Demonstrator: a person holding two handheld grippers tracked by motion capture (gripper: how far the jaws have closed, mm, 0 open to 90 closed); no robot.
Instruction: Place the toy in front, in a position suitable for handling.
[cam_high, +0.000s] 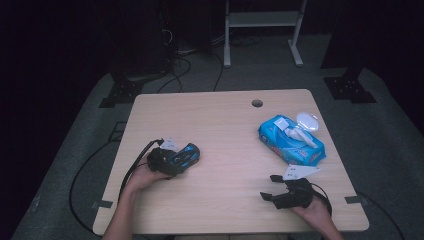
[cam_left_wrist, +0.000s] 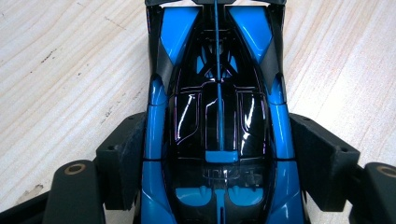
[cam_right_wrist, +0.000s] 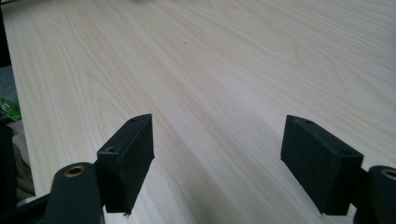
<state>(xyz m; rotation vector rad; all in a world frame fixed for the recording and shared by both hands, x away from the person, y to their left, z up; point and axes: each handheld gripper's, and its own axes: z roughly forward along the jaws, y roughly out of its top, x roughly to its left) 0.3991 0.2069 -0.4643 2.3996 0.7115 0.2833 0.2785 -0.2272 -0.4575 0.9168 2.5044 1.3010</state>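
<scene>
Toy car (cam_left_wrist: 217, 121), blue and black, gripped between the fingers (cam_left_wrist: 122, 158) of the left gripper (cam_high: 176, 160), lying on the counter (cam_high: 220, 130) left of centre in the high view, nose pointing toward the frame's right. Largest first: pale wood-grain counter, rounded corners, small round hole (cam_high: 257, 103) near its far edge, upper middle of the frame. Next in size, blue wipes pack (cam_high: 291, 140) at right of centre, angled, with a clear flip lid (cam_high: 307, 121) standing open at its upper end. Then the right gripper (cam_high: 272, 187), low in the frame's right part, held in a hand (cam_high: 316, 212) entering from the bottom edge, well apart from both pack and car; fingers (cam_right_wrist: 128, 161) spread wide and released, with bare wood between them in the right gripper view. Left hand (cam_high: 142, 176) just behind the left gripper, black cable (cam_high: 132, 167) looping off its rear toward the counter's left edge. Seen close in the left gripper view: car's glossy black canopy in mid-frame, blue flanks pressed on both sides by the black pads, body running straight up to the top edge.
</scene>
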